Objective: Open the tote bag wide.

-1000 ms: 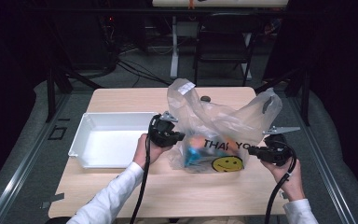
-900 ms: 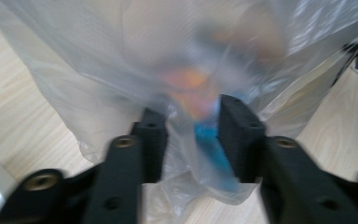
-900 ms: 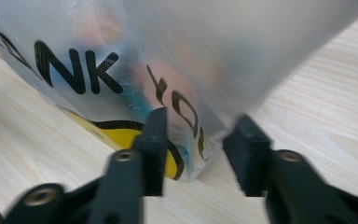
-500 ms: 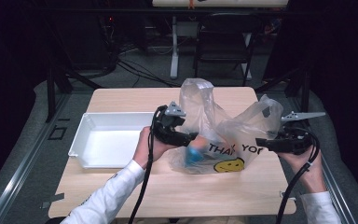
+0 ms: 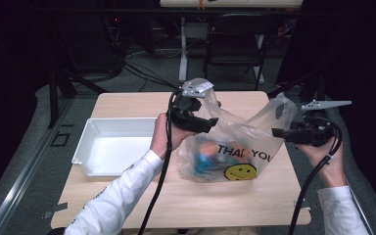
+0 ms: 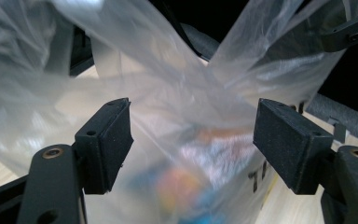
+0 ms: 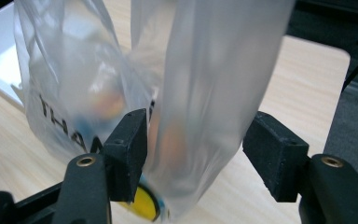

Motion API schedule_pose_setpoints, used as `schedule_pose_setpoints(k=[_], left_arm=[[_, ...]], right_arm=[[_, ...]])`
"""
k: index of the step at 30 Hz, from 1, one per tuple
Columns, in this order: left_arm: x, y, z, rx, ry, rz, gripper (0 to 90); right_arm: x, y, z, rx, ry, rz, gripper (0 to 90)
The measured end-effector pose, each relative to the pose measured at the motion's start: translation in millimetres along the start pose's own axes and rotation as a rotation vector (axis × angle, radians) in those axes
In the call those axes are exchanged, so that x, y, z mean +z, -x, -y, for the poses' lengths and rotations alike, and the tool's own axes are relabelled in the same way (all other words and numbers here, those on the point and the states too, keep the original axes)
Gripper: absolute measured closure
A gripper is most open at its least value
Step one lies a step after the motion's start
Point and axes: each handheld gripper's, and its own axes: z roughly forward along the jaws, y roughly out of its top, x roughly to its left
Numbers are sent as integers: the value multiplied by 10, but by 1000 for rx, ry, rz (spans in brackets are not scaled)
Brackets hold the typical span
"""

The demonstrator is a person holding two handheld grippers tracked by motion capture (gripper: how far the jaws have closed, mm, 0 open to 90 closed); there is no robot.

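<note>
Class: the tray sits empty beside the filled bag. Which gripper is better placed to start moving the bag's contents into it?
Probably left. The left gripper hovers open at the plastic bag on the side beside the white tray; the right gripper is at the bag's far side.

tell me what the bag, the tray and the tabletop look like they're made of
Bag: thin clear plastic film, glossy; it crumples, and its contents show through behind the black print.
Tray: probably hard white plastic, smooth, with a moulded rim; enamelled metal can't be excluded.
Tabletop: pale wood grain, matt; possibly laminate rather than solid wood.
</note>
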Motion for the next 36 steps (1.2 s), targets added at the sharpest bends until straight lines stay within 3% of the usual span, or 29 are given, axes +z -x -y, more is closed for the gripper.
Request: schedule_pose_setpoints(k=[3,5,6,9,12,15,23,36], left_arm=[[23,-35,-49,-10,-1,-6,301],[68,-80,-93,-25,5,-12,331],[123,-126,-104,-41,16,-10,425],[201,-184,-90,-63,12,0,619],[244,-230,-35,-83,15,24,820],[236,-271,38,-81,11,23,896],[171,-344,225,-97,4,43,900],[93,-337,632,-96,-55,85,900]], right_arm=[[-5,2,-79,-5,9,6,481],[9,-3,-135,-7,15,20,605],[33,-22,-160,-15,5,30,720],[81,-45,-162,-18,-3,28,833],[115,-42,-154,-14,-14,28,885],[129,-16,-132,-10,-23,26,896],[138,44,-43,20,-23,13,897],[315,10,227,40,-105,-19,899]])
